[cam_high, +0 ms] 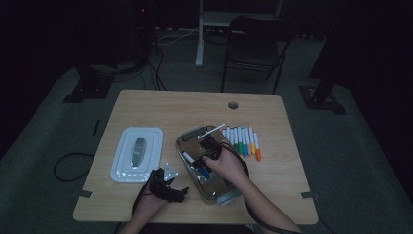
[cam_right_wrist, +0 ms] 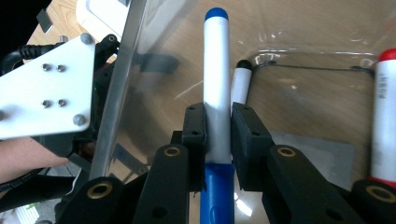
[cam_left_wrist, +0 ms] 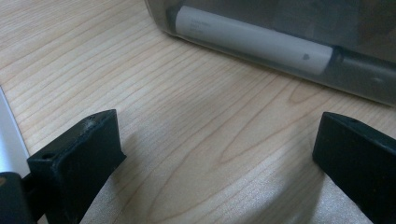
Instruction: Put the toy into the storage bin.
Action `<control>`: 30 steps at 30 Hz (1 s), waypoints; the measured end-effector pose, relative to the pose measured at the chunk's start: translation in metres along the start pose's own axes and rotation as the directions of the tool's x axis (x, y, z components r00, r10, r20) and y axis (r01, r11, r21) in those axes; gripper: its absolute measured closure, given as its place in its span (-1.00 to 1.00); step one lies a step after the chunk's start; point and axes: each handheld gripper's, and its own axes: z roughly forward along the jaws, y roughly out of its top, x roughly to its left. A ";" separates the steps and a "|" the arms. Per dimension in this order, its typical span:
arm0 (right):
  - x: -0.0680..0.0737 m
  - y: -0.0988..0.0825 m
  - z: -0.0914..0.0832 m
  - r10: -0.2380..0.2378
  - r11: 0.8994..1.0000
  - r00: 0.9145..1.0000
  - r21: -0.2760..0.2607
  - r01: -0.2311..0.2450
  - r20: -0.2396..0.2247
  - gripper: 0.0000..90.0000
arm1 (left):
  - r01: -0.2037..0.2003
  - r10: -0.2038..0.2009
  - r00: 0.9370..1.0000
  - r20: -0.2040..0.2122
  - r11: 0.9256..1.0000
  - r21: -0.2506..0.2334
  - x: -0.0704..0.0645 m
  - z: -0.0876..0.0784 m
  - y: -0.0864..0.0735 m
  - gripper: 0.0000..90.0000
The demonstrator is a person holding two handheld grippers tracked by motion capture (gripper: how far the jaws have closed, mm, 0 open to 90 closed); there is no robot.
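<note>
A clear plastic container (cam_high: 214,196) stands mid-table with markers in it. My right gripper (cam_right_wrist: 217,123) reaches inside it and is shut on a blue marker (cam_right_wrist: 216,70), pads clamped on its white barrel. In the high view the right gripper (cam_high: 207,158) sits over the container and the blue marker (cam_high: 202,171) lies low inside. Beside it are a black-capped marker (cam_right_wrist: 240,84) and a red-capped marker (cam_right_wrist: 385,116). My left gripper (cam_left_wrist: 210,144) rests open on the wood just outside the container wall (cam_left_wrist: 364,70); in the high view the left gripper (cam_high: 170,187) is near the front edge.
A white lid (cam_high: 137,153) lies left of the container. A row of several coloured markers (cam_high: 243,141) lies to its right, and one marker (cam_high: 212,130) rests across the far rim. A chair (cam_high: 253,46) and cables stand beyond the table.
</note>
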 end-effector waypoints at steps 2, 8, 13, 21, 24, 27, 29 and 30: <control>0.000 0.002 0.005 -0.006 1.000 1.000 0.017 0.005 0.016 0.70 | 0.000 0.000 1.000 0.000 1.000 0.000 0.000 0.000 0.000 -0.96; -0.006 0.008 0.020 0.014 0.998 0.999 0.057 -0.016 0.040 0.70 | 0.000 0.000 1.000 -0.001 1.000 -0.001 0.000 0.000 0.000 -0.96; -0.010 0.009 0.032 0.004 0.995 0.998 0.100 -0.010 0.062 0.70 | 0.000 0.000 1.000 -0.001 1.000 -0.001 0.000 0.000 0.000 -0.96; -0.010 0.008 0.045 0.001 0.985 0.998 0.175 -0.013 0.066 0.70 | 0.000 0.000 1.000 -0.001 1.000 -0.002 0.000 0.000 0.000 -0.96; -0.009 0.008 0.048 -0.009 0.982 0.997 0.190 -0.006 0.075 0.69 | 0.000 0.000 1.000 -0.001 1.000 -0.001 0.000 0.000 0.000 -0.96; -0.009 0.008 0.047 -0.019 0.981 0.997 0.191 0.004 0.077 0.67 | 0.000 0.000 1.000 -0.001 1.000 -0.002 0.000 0.000 0.000 -0.96; -0.010 0.007 0.045 -0.014 0.982 0.998 0.187 0.002 0.062 0.63 | 0.000 0.000 1.000 -0.001 1.000 -0.001 0.000 0.000 0.000 -0.96; -0.010 0.007 0.044 -0.016 0.983 0.998 0.183 0.004 0.063 0.63 | 0.000 0.000 1.000 -0.001 1.000 -0.001 0.000 0.000 0.000 -0.96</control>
